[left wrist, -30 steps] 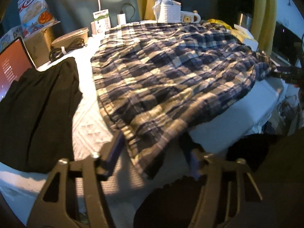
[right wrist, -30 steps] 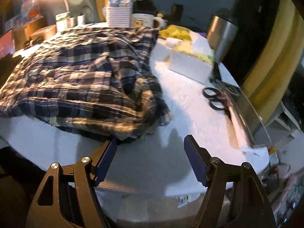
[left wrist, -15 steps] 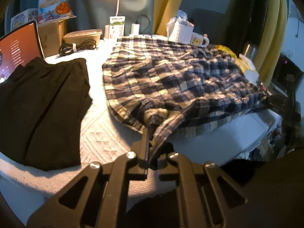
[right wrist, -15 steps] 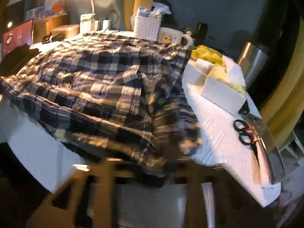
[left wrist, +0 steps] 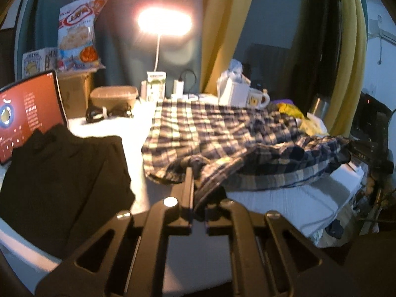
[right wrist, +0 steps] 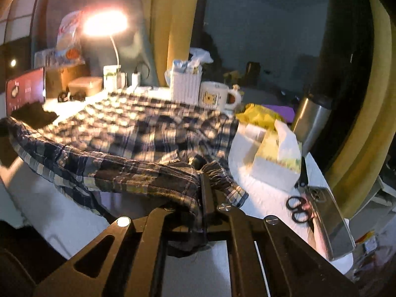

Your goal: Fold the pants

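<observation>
Fingers of both grippers (left wrist: 195,173) (right wrist: 204,175) pinch the rumpled plaid pants (left wrist: 217,128) by the near edge.

Pants (left wrist: 222,133) spread mid-table — mug (left wrist: 257,99) behind, dark garment (left wrist: 61,173) left.

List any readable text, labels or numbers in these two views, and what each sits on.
None can be quoted with confidence.
Snack bag: large red characters, too blurred to read.
Laptop screen: rows of small white text, too small.
White carton under the lamp: green label, unreadable.
Mug: a yellow cartoon picture, no words legible.
Tissue box: print too blurred.
</observation>
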`<state>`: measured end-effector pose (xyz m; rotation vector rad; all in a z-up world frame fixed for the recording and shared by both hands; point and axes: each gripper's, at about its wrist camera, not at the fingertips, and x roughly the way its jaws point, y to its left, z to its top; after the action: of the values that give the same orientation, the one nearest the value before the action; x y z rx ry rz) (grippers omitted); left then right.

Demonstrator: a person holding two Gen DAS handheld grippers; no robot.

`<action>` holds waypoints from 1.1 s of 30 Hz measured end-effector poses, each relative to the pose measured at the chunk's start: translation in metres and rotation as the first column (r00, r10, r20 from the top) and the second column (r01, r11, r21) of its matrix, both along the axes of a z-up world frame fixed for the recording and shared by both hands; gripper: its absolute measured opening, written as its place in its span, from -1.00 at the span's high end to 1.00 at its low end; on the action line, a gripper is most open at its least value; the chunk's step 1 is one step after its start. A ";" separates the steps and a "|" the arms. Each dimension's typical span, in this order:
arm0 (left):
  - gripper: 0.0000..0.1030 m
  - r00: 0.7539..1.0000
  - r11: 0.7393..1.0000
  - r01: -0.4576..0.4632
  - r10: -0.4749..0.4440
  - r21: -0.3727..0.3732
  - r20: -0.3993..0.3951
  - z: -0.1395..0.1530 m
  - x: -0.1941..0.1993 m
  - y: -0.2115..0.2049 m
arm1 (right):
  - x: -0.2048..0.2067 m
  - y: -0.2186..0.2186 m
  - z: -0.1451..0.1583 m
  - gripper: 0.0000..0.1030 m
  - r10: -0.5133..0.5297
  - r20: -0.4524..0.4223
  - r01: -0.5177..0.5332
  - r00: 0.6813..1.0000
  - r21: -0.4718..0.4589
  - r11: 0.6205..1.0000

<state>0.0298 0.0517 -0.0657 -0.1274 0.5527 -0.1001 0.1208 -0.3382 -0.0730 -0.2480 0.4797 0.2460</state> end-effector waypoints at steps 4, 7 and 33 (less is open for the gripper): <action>0.90 0.999 1.000 -0.003 0.002 0.015 0.038 0.015 0.011 0.002 | 0.008 0.001 0.017 0.89 -0.006 0.036 0.004 0.999 0.043 0.999; 0.90 0.998 1.000 -0.005 0.004 0.023 0.059 0.026 0.024 0.004 | 0.019 0.002 0.029 0.89 -0.011 0.059 0.008 0.998 0.064 0.998; 0.89 0.998 0.995 0.057 -0.055 0.085 -0.026 0.038 0.248 0.012 | 0.211 -0.011 0.056 0.89 -0.009 -0.004 0.010 1.000 0.237 0.971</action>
<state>0.2777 0.0634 -0.0274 -0.0292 0.5838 -0.1290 0.3318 -0.3497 -0.0168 -0.0114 0.4501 0.2917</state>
